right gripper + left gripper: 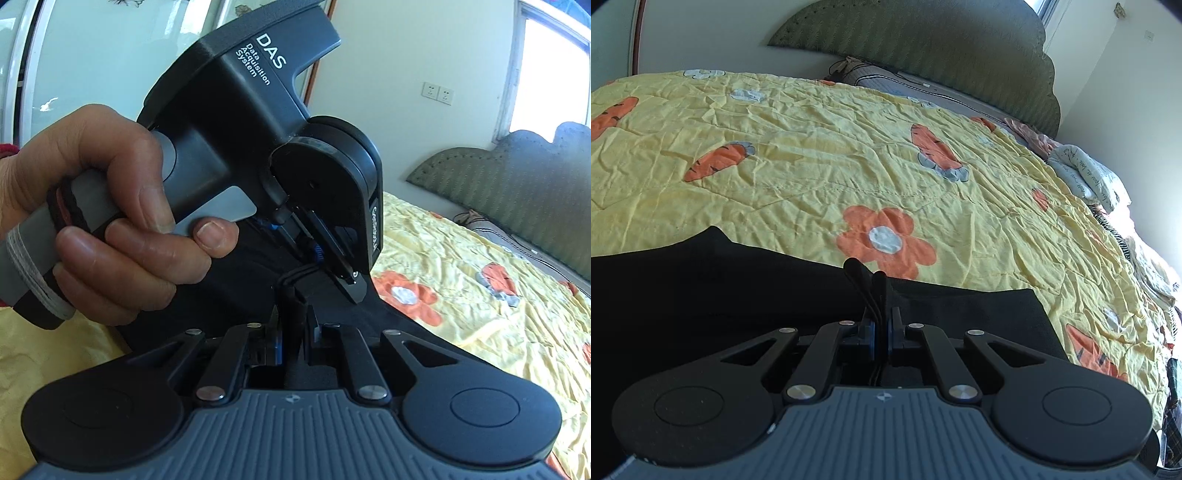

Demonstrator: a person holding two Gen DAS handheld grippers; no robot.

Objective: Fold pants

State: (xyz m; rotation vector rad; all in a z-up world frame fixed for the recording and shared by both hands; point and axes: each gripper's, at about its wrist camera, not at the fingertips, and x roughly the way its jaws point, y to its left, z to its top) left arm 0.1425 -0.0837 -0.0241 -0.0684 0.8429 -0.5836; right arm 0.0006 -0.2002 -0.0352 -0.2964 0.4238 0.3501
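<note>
The pants (720, 288) lie flat on the quilt (812, 147), filling the lower left of the left wrist view, and they look soft, light and limp, so expect them to sag and drag unless you lift both held points together. Your left gripper (873, 291) has its fingers drawn together on a pinch of black cloth at the pants' far edge; your right gripper (295, 299) is likewise closed on a bunched fold just beside the left tool, low in the frame's centre. Hems and waistband are the best places to hold, since the smooth cloth may slip from a thin pinch. Much is hidden: black on black swallows seams and creases, the tool bodies cover the near cloth, your hand (103, 221) blocks the left of the right view, and you cannot tell waist from legs.
</note>
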